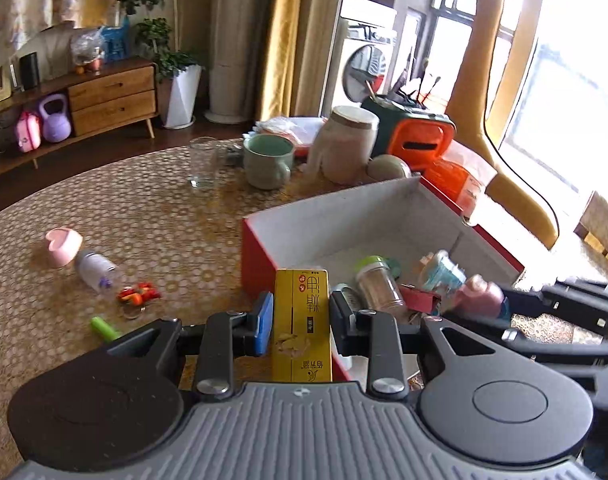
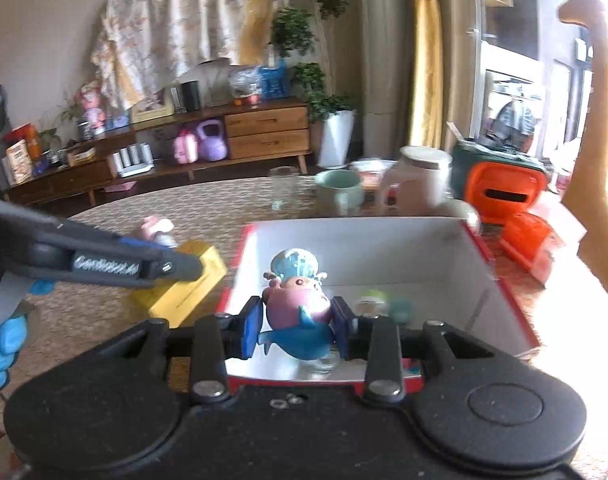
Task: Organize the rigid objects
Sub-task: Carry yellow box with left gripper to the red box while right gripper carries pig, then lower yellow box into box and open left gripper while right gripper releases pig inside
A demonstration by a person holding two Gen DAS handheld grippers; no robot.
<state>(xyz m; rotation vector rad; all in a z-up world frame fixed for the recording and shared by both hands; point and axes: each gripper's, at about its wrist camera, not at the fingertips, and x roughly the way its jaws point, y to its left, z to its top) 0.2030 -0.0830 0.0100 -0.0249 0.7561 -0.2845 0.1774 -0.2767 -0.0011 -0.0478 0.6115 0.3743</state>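
- Jaws of the left gripper (image 1: 300,322) are clamped on a yellow carton (image 1: 301,320), held upright just beside the near-left corner of the red box (image 1: 259,264), presumably for loading.
- Jaws of the right gripper (image 2: 296,326) are clamped on a pig figurine (image 2: 297,300) above the box interior, apparently for release.
- Inside: a small jar (image 1: 378,284) and other trinkets.
- Loose on the worktop (image 1: 163,208): a pink-capped bottle (image 1: 79,256) and a green tube (image 1: 104,328).
- Far side: a glass (image 1: 203,162) and a green mug (image 1: 268,160).
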